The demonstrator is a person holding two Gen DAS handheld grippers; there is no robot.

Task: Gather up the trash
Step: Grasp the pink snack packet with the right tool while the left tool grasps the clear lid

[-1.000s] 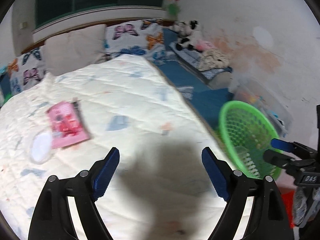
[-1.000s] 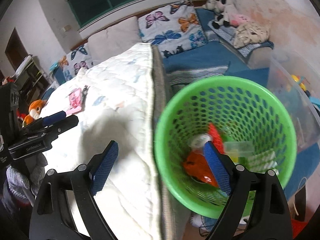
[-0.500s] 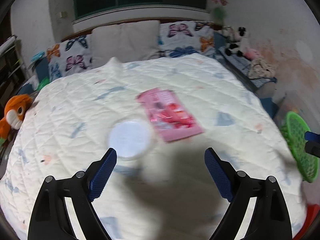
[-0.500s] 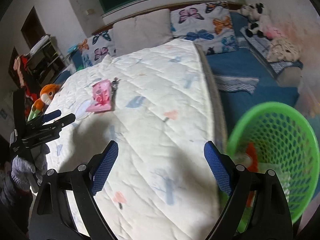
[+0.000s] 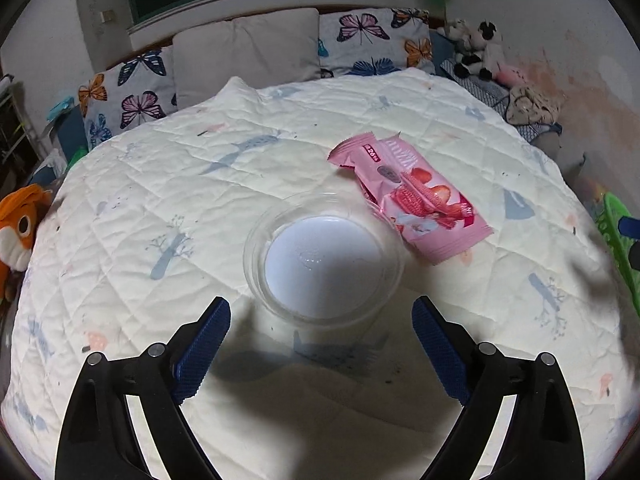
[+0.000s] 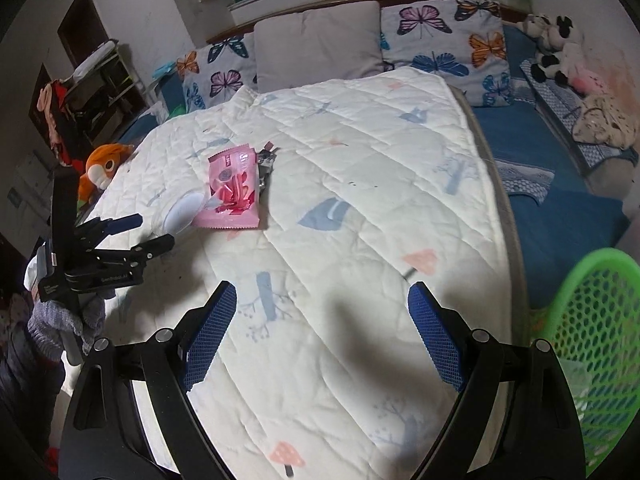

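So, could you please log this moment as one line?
left hand-held gripper: open, jaws just widened, empty, near clear lid | right hand-held gripper: open, empty | pink wrapper: on quilt

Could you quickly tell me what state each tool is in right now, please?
Left tool: open, holding nothing; the clear plastic lid lies just ahead of it.
Right tool: open, holding nothing, over the quilt.
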